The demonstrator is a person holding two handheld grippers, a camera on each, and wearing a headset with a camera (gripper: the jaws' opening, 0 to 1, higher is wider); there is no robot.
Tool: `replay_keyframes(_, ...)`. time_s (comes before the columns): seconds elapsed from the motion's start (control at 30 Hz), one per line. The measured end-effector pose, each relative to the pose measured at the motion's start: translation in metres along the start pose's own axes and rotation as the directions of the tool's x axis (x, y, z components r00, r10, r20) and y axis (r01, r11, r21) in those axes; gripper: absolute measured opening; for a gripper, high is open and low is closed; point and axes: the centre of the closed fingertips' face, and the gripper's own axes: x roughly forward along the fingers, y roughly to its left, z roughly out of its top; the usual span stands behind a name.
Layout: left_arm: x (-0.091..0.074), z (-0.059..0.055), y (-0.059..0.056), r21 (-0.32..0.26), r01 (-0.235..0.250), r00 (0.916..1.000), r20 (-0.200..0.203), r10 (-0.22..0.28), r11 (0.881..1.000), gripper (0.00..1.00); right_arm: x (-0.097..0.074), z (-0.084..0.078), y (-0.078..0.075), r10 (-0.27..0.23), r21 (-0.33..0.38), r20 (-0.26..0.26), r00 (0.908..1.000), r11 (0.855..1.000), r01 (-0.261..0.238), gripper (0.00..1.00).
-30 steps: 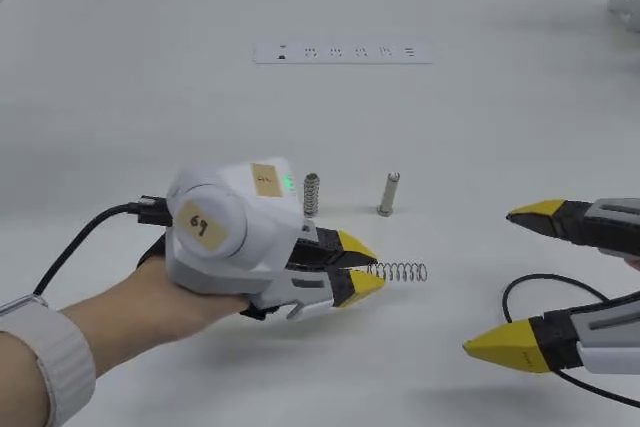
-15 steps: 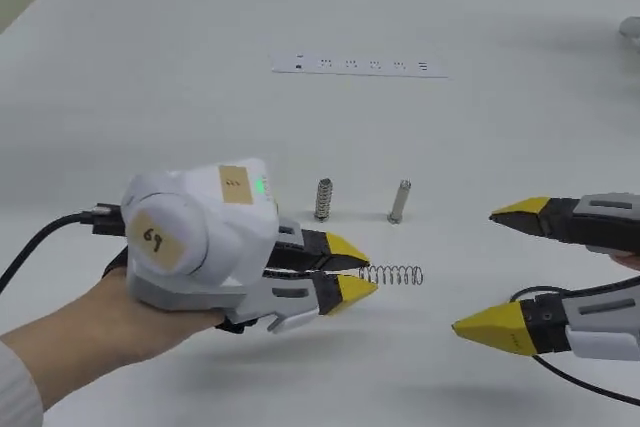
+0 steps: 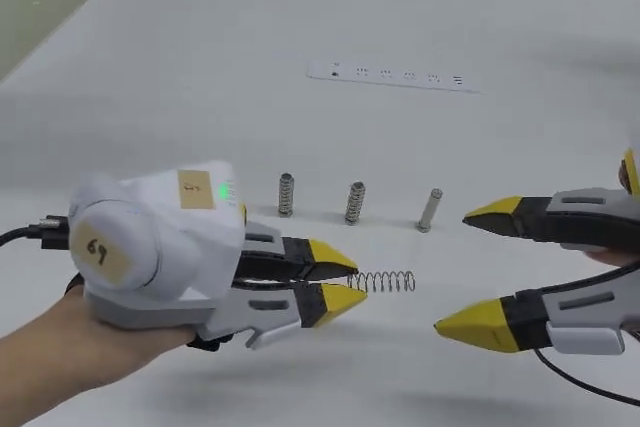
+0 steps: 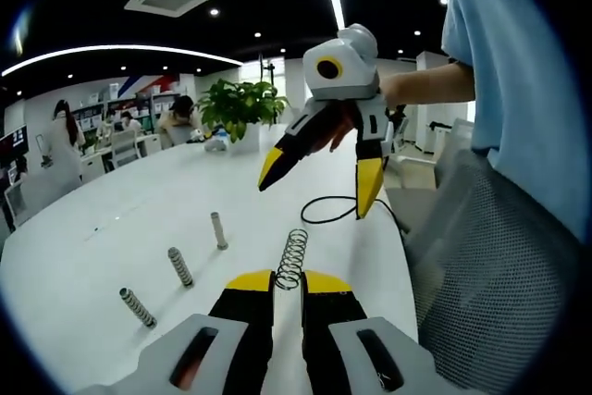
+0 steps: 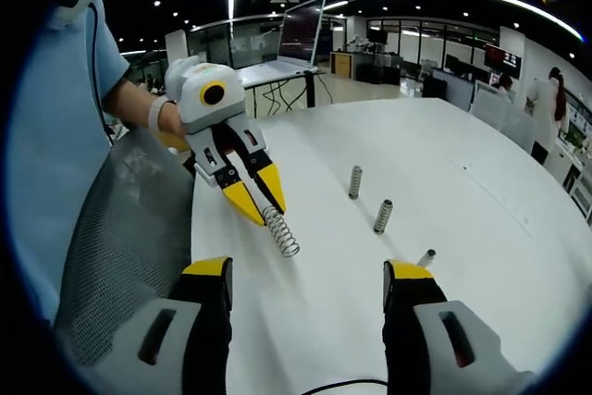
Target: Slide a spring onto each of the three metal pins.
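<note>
The left gripper (image 3: 345,282) is found clamped on one end of a spring (image 3: 385,281). The spring is held roughly level over the table (image 3: 150,67), with its free end pointing toward the right gripper (image 3: 470,269). The right gripper's jaws are set wide apart, with nothing between them.

Beyond, three pins stand in a row. The leftmost pin (image 3: 286,194) and the middle pin (image 3: 355,203) already carry springs. The bare pin (image 3: 430,209) is nearest the right gripper.

The last of the three fittings is judged to be in hand. For the next move, the spring must be turned upright, centred over the bare pin and lowered.

Against the frame of a second ago, the clamp and the right jaws' spread are unchanged. The head view has shifted, and the leftmost pin, then hidden behind the left gripper, is now exposed.
</note>
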Motion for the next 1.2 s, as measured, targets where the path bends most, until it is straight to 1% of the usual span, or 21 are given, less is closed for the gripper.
replay_keyframes(0.07,-0.002,0.0,0.0,-0.014,-0.004,1.0,0.006,0.004,1.0,0.03,0.001,0.002,0.003,0.018,0.0,0.003,0.9998,1.0,-0.018,0.63)
replay_keyframes(0.13,-0.004,0.002,-0.001,-0.039,0.0,0.9997,0.024,0.001,0.999,0.03,0.002,0.003,0.004,0.03,-0.005,0.004,0.9996,1.0,-0.03,0.61)
replay_keyframes(0.17,-0.004,0.002,-0.001,-0.041,0.001,0.9997,0.025,0.0,0.999,0.03,0.003,0.004,0.005,0.036,-0.004,0.006,0.9993,0.999,-0.036,0.6)
replay_keyframes(0.23,-0.005,0.002,-0.002,-0.038,0.005,0.9997,0.022,-0.004,0.999,0.03,0.003,0.004,0.006,0.051,0.004,0.012,0.9986,0.999,-0.051,0.58)
replay_keyframes(0.33,-0.006,0.003,-0.004,-0.043,0.014,0.9995,0.028,-0.013,0.999,0.03,0.004,0.004,0.008,0.068,0.01,0.013,0.9976,0.998,-0.068,0.56)
replay_keyframes(0.47,-0.006,0.005,-0.005,-0.047,0.023,0.9992,0.034,-0.022,0.999,0.03,0.006,0.003,0.012,0.092,0.012,0.007,0.9957,0.996,-0.092,0.49)
replay_keyframes(0.53,-0.006,0.005,-0.005,-0.042,0.024,0.9992,0.032,-0.023,0.999,0.03,0.007,0.003,0.013,0.099,0.007,0.002,0.9951,0.995,-0.099,0.48)
replay_keyframes(0.67,-0.007,0.006,-0.006,-0.045,0.031,0.9989,0.035,-0.03,0.999,0.03,0.01,0.003,0.015,0.12,-0.011,-0.008,0.9927,0.993,-0.12,0.41)
replay_keyframes(0.93,-0.008,0.009,-0.009,-0.044,0.045,0.9983,0.038,-0.044,0.998,0.03,0.015,0.004,0.022,0.166,-0.031,-0.026,0.9858,0.986,-0.167,0.32)
replay_keyframes(1.03,-0.008,0.007,-0.01,-0.042,0.047,0.9984,0.034,-0.046,0.998,0.03,0.017,0.004,0.027,0.193,-0.037,-0.03,0.9807,0.98,-0.194,0.27)
replay_keyframes(1.07,-0.007,0.006,-0.01,-0.044,0.048,0.9984,0.032,-0.047,0.998,0.03,0.018,0.004,0.027,0.192,-0.036,-0.029,0.981,0.981,-0.193,0.26)
replay_keyframes(1.13,-0.007,0.006,-0.009,-0.046,0.048,0.9984,0.032,-0.047,0.998,0.03,0.018,0.003,0.029,0.203,-0.032,-0.033,0.9787,0.978,-0.204,0.22)
replay_keyframes(1.2,-0.007,0.006,-0.009,-0.045,0.045,0.9985,0.033,-0.043,0.998,0.03,0.019,0.003,0.029,0.205,-0.031,-0.03,0.9783,0.978,-0.206,0.2)
